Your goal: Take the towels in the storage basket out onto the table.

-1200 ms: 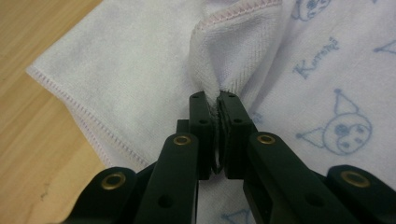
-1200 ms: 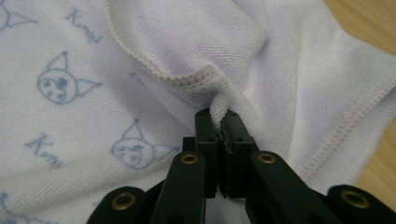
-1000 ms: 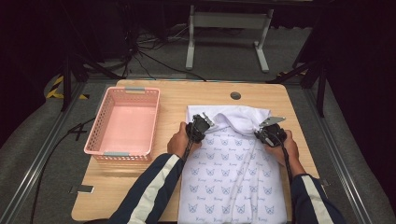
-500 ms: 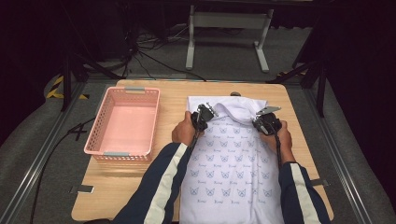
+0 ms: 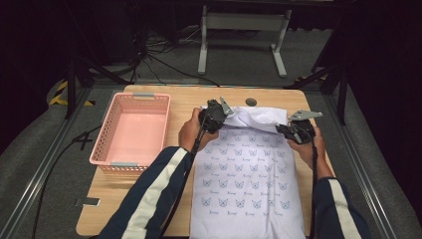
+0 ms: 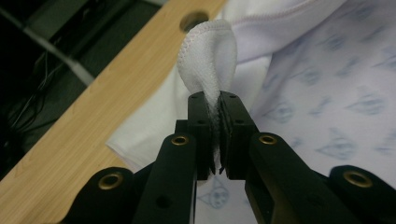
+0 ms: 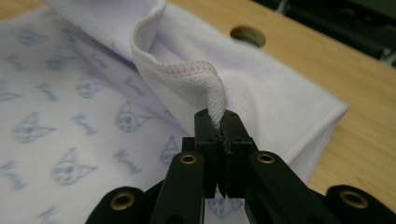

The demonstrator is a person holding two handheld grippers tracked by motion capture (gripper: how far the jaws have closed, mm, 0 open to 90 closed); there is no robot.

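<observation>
While the left gripper (image 6: 218,105) and the right gripper (image 7: 219,121) each pinch the hem of the printed garment (image 5: 246,184) lying on the tabletop (image 5: 149,199), both corners need equal height. I judge that moving both hands together keeps the fold straight, without slipping.

white cat-print garment (image 5: 246,179) flat on table, far hem folded back.

Both hands have carried the cloth's (image 5: 246,174) pinched edge farther from the person; the left gripper (image 5: 221,107) and right gripper (image 5: 293,124) now stand wider apart.
</observation>
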